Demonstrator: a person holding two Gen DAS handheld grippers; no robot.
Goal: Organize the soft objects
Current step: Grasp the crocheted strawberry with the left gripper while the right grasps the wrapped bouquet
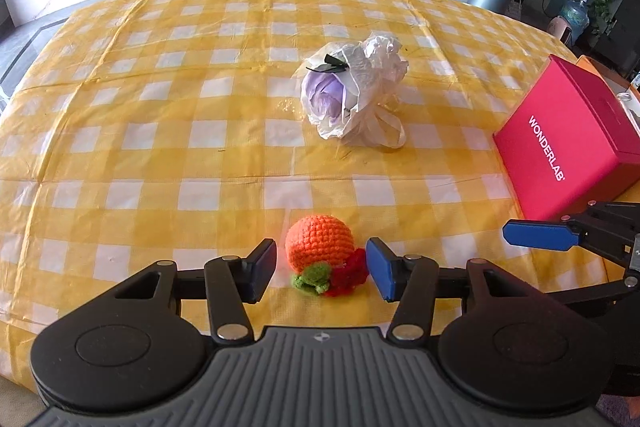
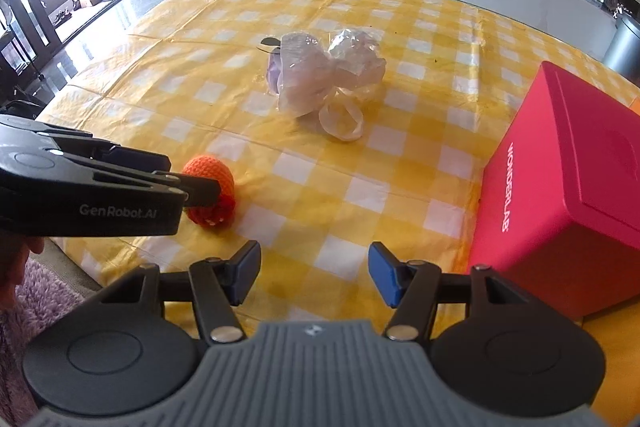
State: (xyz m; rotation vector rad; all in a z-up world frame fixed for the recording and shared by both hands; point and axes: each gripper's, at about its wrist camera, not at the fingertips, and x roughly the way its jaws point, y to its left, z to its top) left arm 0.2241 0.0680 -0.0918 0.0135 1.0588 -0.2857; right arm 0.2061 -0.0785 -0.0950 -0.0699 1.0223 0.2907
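A yellow-checked tablecloth point(image 1: 160, 131) covers the table. A crocheted orange point(image 1: 320, 247) with green and red trim lies near the cloth's front edge, between the spread fingers of the left gripper point(image 1: 321, 269) — untouched. Right gripper point(image 2: 314, 273) spread, empty, over bare cloth. The right wrist view alone shows the left gripper side-on, angled down.

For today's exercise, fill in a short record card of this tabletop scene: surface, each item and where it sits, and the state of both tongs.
surface: yellow checked tablecloth
crochet orange: near edge, between the open fingers of the left tongs, pads not touching it
wrapped flower: mid-table, in clear plastic, lying apart from the orange
red box: right side, closed, marked WONDERLAB
right tongs: open, nothing between the fingers, beside the red box
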